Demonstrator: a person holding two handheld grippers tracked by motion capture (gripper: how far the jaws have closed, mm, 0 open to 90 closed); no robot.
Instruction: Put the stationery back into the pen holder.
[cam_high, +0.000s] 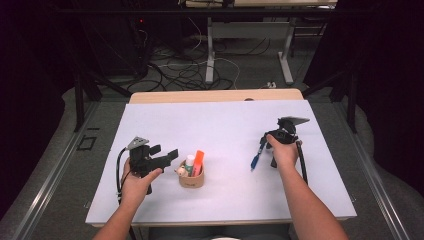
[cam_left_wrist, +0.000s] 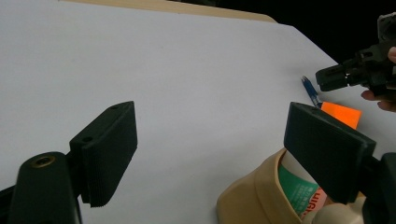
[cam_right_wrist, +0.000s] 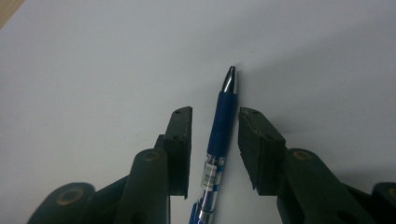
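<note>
1. A blue ballpoint pen (cam_right_wrist: 218, 140) is seen lying on the white table cover (cam_high: 220, 125), right of centre in the high view, where it appears at (cam_high: 257, 154).

2. The right gripper (cam_right_wrist: 215, 121) is placed directly over the pen. In the right gripper view the barrel runs up between the two jaws, with its silver tip projecting past them.

3. A narrow gap is visible on each side of the barrel. The pads are not yet seen pressing on it, so the right gripper is judged unclenched, with the pen bracketed but not grasped.

4. The governing relation is noted: the long axis of the pen lies roughly parallel to the jaws, so a closing stroke would meet the barrel across its width, on the blue grip section.

5. The left gripper (cam_high: 165, 156) is held near the left of the table, its jaws spread wide with nothing between them.

6. A tan pen holder (cam_high: 191, 179) stands just beside the left gripper. An orange highlighter (cam_high: 198, 161) and a white glue stick (cam_high: 189, 164) are stood in it.

7. The right hand (cam_high: 283, 150) is judged the nearer to the pen; the left hand (cam_high: 136, 182) lies well apart from it.

8. The pen holder is judged the likely destination, though this cannot be confirmed.
</note>
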